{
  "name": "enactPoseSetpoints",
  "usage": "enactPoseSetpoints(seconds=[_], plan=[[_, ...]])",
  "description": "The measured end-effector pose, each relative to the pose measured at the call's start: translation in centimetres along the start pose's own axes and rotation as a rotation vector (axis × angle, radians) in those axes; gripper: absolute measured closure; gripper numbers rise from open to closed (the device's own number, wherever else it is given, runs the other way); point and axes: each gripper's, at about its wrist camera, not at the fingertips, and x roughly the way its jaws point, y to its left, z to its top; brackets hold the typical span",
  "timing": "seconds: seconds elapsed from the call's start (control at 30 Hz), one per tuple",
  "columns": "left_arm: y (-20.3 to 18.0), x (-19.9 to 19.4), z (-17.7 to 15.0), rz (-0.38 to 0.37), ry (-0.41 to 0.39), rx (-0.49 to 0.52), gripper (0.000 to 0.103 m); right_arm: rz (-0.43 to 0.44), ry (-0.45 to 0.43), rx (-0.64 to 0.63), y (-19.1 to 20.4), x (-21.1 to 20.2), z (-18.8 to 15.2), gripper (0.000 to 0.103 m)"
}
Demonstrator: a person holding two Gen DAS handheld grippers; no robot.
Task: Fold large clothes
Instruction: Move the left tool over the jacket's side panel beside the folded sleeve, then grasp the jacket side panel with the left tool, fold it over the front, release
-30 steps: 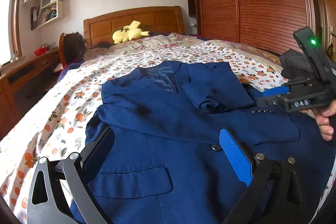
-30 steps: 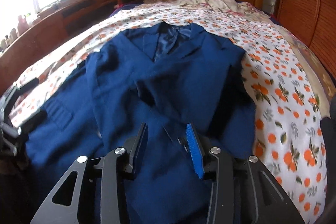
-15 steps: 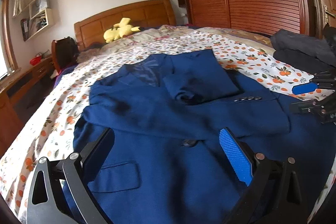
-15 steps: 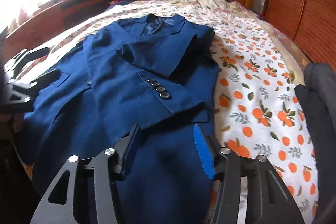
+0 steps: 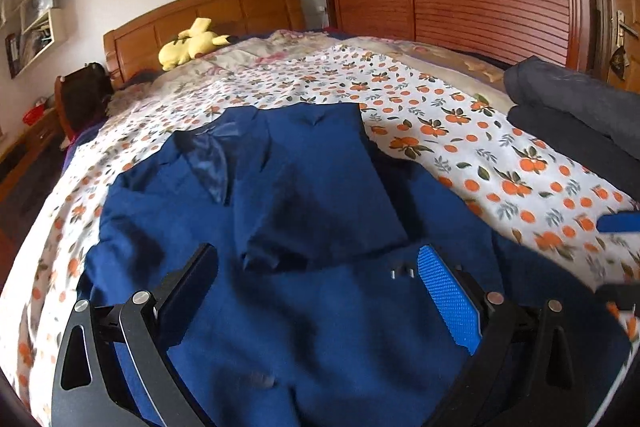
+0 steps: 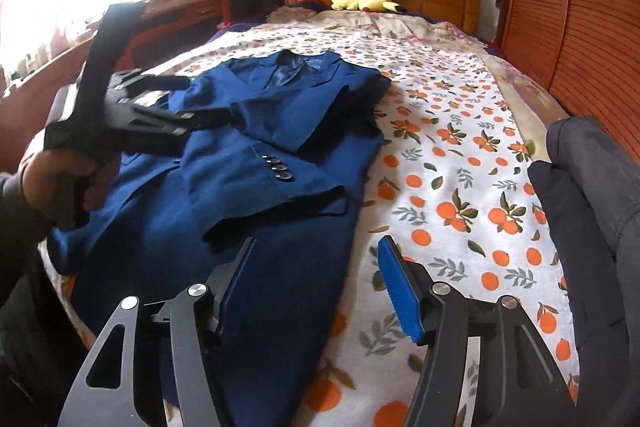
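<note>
Jacket (image 6: 256, 163) in navy suiting lies face up across the orange-print bedspread (image 6: 452, 187), collar toward the headboard, both sleeves already crossed over its chest. My left gripper (image 5: 316, 283) hovers over its middle, jaws wide, nothing between them; my right gripper (image 6: 316, 279) hangs above the jacket's right edge near the hem, its jaws opening and empty. I judge the cloth soft but weighty, lined and apt to slide on itself, with stiffer shoulders. I would pinch the hem corners, one per gripper, and lift evenly toward the collar.
</note>
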Motion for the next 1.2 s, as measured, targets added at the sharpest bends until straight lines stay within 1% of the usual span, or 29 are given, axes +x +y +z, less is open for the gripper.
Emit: enactPoseSetpoints(seconds=[0.1, 0.2, 0.33, 0.5, 0.67, 0.73, 0.77, 0.8, 0.9, 0.93, 0.97, 1.0, 1.03, 1.13, 1.17, 1.2], plan=[[-0.2, 2.0, 1.5, -0.004, 0.044, 0.011, 0.002, -0.002, -0.006, 0.007, -0.6, 1.2, 0.2, 0.044], [-0.4, 2.9, 2.7, -0.005, 0.063, 0.029, 0.002, 0.009, -0.018, 0.034, -1.1, 2.2, 0.2, 0.044], [-0.7, 4.4, 4.2, -0.03, 0.089, 0.02, 0.002, 0.036, -0.025, 0.069, -1.3, 3.5, 0.2, 0.044], [-1.4, 8.3, 6.2, -0.031, 0.14, 0.011, 0.002, 0.048, -0.028, 0.091, -1.5, 4.2, 0.3, 0.044], [-2.0, 12.0, 7.1, -0.016, 0.181, 0.024, 0.002, 0.046, -0.046, 0.064, -1.1, 3.8, 0.9, 0.044], [-2.1, 13.1, 7.2, -0.023, 0.201, 0.016, 0.003, 0.035, -0.047, 0.05, -0.9, 3.7, 1.0, 0.044], [-2.2, 13.7, 7.2, -0.028, 0.211, 0.01, 0.007, 0.031, -0.044, 0.051, -0.9, 3.7, 1.0, 0.044], [-2.3, 14.3, 7.1, -0.031, 0.224, 0.007, 0.009, 0.034, -0.041, 0.055, -1.0, 3.8, 0.9, 0.044], [-2.8, 15.5, 7.1, -0.009, 0.249, 0.027, 0.023, 0.033, -0.033, 0.053, -0.9, 3.9, 0.8, 0.044], [-2.9, 15.7, 7.0, 0.0, 0.252, 0.038, 0.034, 0.03, -0.034, 0.048, -0.8, 3.8, 0.7, 0.044], [-3.1, 15.9, 6.9, 0.008, 0.263, 0.056, 0.049, 0.03, -0.035, 0.047, -0.8, 3.8, 0.7, 0.044], [-3.3, 15.9, 6.8, 0.005, 0.272, 0.071, 0.055, 0.029, -0.036, 0.047, -0.7, 3.7, 0.7, 0.044], [-3.4, 15.8, 6.7, 0.0, 0.277, 0.088, 0.064, 0.021, -0.036, 0.047, -0.7, 3.7, 0.7, 0.044], [-2.6, 14.3, 6.9, -0.014, 0.256, 0.084, 0.08, 0.003, -0.046, 0.056, -0.7, 3.5, 0.7, 0.044], [-2.2, 13.7, 6.9, -0.018, 0.249, 0.072, 0.084, 0.003, -0.049, 0.061, -0.7, 3.5, 0.8, 0.044], [-1.6, 13.0, 7.1, -0.019, 0.234, 0.061, 0.085, 0.002, -0.051, 0.063, -0.6, 3.4, 0.9, 0.044]])
